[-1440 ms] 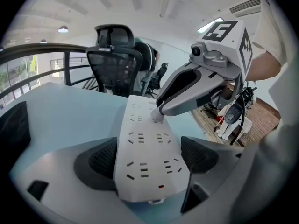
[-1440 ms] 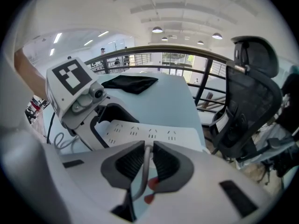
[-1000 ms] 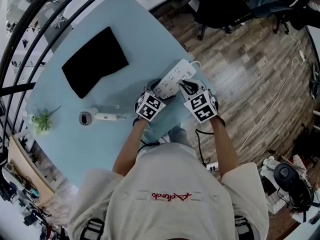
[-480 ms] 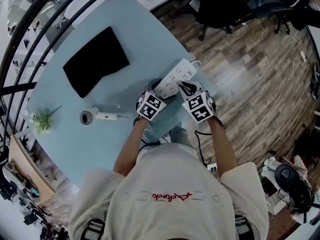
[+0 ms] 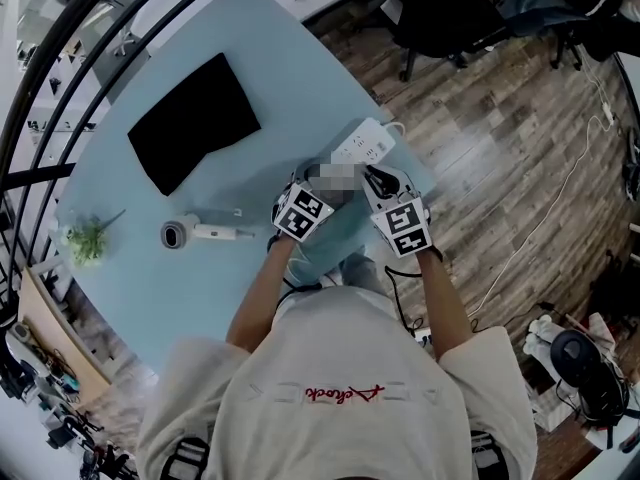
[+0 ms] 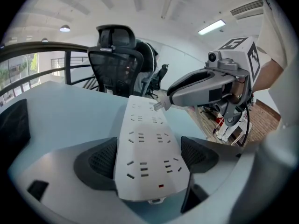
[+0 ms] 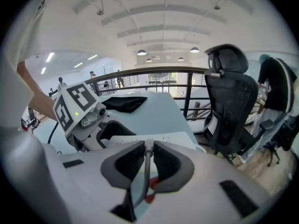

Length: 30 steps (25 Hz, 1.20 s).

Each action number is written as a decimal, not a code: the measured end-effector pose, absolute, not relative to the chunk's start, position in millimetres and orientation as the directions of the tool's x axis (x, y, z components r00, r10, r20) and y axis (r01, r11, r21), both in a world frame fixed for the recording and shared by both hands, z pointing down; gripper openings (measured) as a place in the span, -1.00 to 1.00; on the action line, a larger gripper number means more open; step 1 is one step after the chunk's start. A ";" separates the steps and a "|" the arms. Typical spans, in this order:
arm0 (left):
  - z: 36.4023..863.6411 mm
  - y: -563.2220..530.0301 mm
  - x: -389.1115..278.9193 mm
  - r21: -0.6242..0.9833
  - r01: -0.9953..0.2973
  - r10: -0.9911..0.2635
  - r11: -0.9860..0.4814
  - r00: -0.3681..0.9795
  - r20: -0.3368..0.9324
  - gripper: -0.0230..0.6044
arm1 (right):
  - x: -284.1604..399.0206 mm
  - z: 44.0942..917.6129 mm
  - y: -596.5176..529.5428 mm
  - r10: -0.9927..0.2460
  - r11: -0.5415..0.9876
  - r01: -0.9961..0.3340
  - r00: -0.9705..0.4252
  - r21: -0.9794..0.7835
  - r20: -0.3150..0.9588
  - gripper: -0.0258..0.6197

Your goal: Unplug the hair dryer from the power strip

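Observation:
The white power strip (image 5: 365, 146) lies on the pale blue table (image 5: 290, 78) near its right edge. My left gripper (image 5: 305, 190) is shut on the strip's near end (image 6: 147, 148), with a pad against each long side. My right gripper (image 5: 374, 180) is shut on the plug (image 6: 159, 106), whose prongs hang free just above the strip's sockets. In the right gripper view the plug and its thin cord (image 7: 146, 164) sit pinched between the pads, with the strip (image 7: 163, 138) behind. The white hair dryer (image 5: 195, 234) lies on the table to the left, apart from both grippers.
A black cloth (image 5: 195, 118) lies on the table's far left part. A small green plant (image 5: 85, 243) stands at the left edge. A black office chair (image 5: 440, 8) stands on the wood floor beyond the table. A black cord (image 5: 395, 280) hangs by my right arm.
My right gripper has rolled and drawn slightly back toward me with the plug, away from the strip. The left gripper and the strip have stayed put.

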<state>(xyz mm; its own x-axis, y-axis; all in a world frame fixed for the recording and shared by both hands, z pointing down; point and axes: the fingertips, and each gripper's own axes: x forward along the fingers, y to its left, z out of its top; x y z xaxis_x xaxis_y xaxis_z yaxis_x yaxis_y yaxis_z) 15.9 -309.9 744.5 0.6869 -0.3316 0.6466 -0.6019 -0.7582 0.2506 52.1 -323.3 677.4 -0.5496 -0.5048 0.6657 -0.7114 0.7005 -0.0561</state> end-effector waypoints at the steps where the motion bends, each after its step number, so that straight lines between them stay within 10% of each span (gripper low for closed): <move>1: 744.7 -309.5 15.7 0.251 -0.602 -0.331 -0.758 0.686 0.647 0.37 | 53.0 675.4 -324.0 -0.516 0.690 -0.721 -0.549 -0.061 0.657 -0.71; 16: 657.9 -307.5 0.3 0.183 -0.658 -0.535 -0.731 0.718 0.445 0.35 | 82.2 623.6 -318.7 -0.656 0.600 -0.799 -0.520 -0.039 0.547 -0.71; 20: 619.4 -303.6 -9.8 0.189 -0.672 -0.592 -0.716 0.728 0.346 -0.88 | 81.4 601.7 -316.4 -0.687 0.597 -0.802 -0.531 -0.033 0.496 -0.71; 30: 570.6 -273.1 5.6 0.134 -0.687 -0.637 -0.714 0.718 0.280 -0.88 | 89.5 533.5 -291.8 -0.762 0.566 -0.821 -0.553 -0.067 0.337 -0.71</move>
<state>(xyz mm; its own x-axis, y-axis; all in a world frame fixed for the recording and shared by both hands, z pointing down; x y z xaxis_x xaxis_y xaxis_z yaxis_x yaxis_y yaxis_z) 5.6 -273.1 570.6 0.7179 -0.6375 0.2797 -0.6867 -0.7144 0.1342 89.5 -291.8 533.5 -0.5532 -0.7621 0.3365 -0.8213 0.5665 -0.0673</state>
